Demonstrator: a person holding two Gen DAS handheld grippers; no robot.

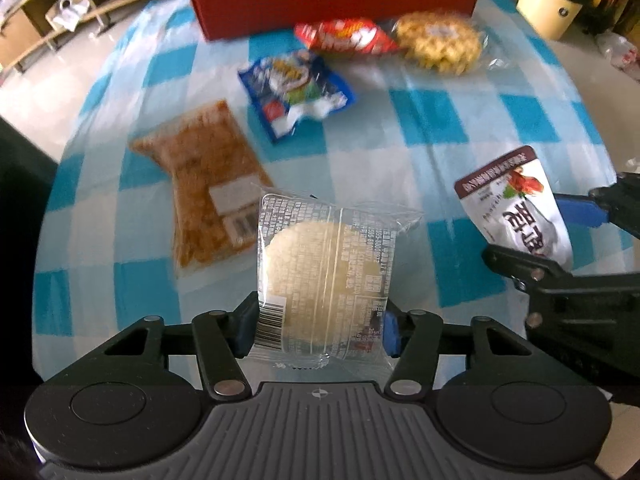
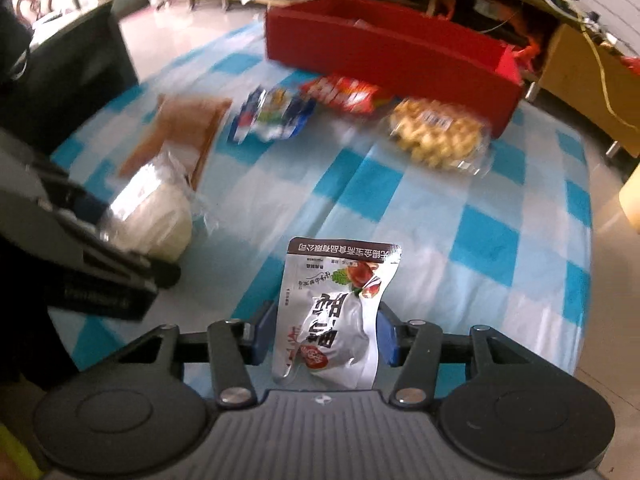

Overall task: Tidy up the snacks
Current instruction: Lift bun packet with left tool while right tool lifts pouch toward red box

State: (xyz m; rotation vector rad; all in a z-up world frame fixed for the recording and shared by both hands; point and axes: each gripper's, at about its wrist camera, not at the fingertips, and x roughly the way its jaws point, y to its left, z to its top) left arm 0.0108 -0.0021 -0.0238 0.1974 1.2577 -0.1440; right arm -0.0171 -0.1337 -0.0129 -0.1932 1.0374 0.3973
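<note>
My left gripper (image 1: 318, 324) is shut on a clear-wrapped round pale cake (image 1: 320, 256), its blue pads pressing both sides of the wrapper. My right gripper (image 2: 325, 334) is shut on a white pouch with red fruit print (image 2: 336, 292). Both packets hang above the blue-and-white checked tablecloth (image 1: 440, 120). In the left wrist view the right gripper (image 1: 548, 236) and its pouch (image 1: 508, 192) are at the right edge. The right wrist view has the left gripper (image 2: 116, 236) with the cake (image 2: 160, 224) at the left. A red box (image 1: 320, 4) stands at the table's far edge.
On the cloth lie an orange snack bag (image 1: 208, 184), a blue packet (image 1: 296, 88), a red packet (image 1: 344, 36) and a clear pack of yellow cookies (image 1: 440, 40), the last two close to the red box (image 2: 384, 44). A cream bin (image 1: 552, 0) stands on the floor beyond.
</note>
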